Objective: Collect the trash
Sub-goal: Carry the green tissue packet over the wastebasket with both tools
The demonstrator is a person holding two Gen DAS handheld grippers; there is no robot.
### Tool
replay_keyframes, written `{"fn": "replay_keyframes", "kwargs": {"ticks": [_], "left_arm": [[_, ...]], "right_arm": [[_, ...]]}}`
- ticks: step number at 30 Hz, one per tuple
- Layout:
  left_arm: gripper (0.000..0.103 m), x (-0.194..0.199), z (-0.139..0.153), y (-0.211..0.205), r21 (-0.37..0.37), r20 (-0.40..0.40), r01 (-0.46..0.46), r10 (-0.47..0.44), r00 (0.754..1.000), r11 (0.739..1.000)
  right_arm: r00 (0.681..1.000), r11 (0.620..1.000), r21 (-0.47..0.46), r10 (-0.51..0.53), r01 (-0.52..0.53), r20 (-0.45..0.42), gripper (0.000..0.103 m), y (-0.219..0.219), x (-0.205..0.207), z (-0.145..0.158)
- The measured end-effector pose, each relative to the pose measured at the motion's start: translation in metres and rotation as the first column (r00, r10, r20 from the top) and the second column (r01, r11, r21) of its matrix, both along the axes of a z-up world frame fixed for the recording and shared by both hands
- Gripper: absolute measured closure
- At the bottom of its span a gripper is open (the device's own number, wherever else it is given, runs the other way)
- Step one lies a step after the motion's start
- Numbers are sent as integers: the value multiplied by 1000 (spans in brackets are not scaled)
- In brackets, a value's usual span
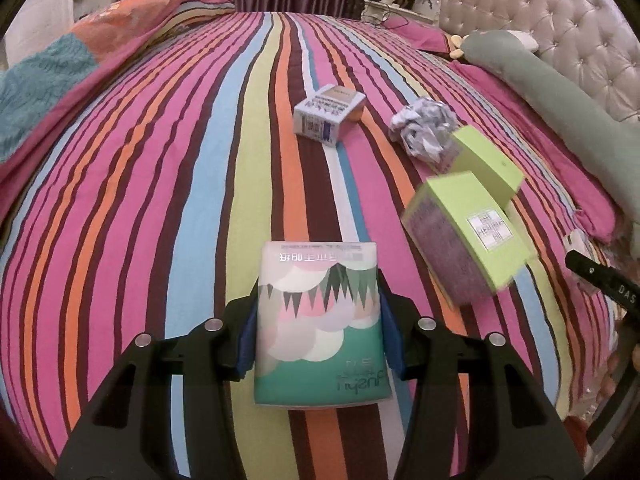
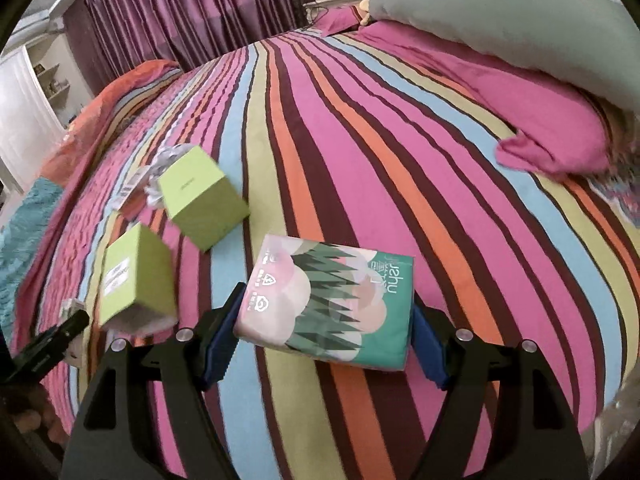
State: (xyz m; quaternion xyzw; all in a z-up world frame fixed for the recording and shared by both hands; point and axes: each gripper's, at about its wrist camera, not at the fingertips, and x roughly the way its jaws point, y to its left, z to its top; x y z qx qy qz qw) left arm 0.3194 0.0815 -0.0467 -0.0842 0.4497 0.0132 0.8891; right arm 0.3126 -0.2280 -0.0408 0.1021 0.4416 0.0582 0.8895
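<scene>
My left gripper (image 1: 316,336) is shut on a green-and-pink tissue pack (image 1: 318,320), its blue pads pressed on both sides. My right gripper (image 2: 324,340) is shut on a second tissue pack (image 2: 328,300) of the same kind, held tilted above the bed. On the striped bedspread lie two lime-green boxes (image 1: 468,232) (image 1: 486,160), a crumpled paper ball (image 1: 422,124) and a small white-and-blue carton (image 1: 330,114). The right wrist view also shows the green boxes (image 2: 136,276) (image 2: 200,196) and the crumpled paper (image 2: 160,172) at left.
A striped bedspread (image 1: 200,200) covers the bed. A grey-green bolster (image 1: 568,100) and pink pillow (image 2: 552,132) lie by the tufted headboard (image 1: 560,20). A folded quilt (image 1: 80,48) sits at far left. Purple curtains (image 2: 180,8) hang behind.
</scene>
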Motion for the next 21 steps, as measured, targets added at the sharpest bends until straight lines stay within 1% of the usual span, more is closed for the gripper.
{"fn": "replay_keyframes", "kwargs": {"ticks": [13, 17, 21], "left_arm": [[54, -96, 2, -12, -15, -2, 19, -19, 1000, 1000], [54, -127, 0, -13, -37, -4, 21, -21, 1000, 999], [54, -157, -2, -19, -33, -15, 47, -48, 999, 998]], "right_arm": [[999, 997, 57, 51, -52, 12, 32, 10, -84, 13], [997, 995, 65, 76, -77, 21, 32, 14, -110, 17], [996, 993, 77, 92, -93, 22, 32, 17, -135, 17]]}}
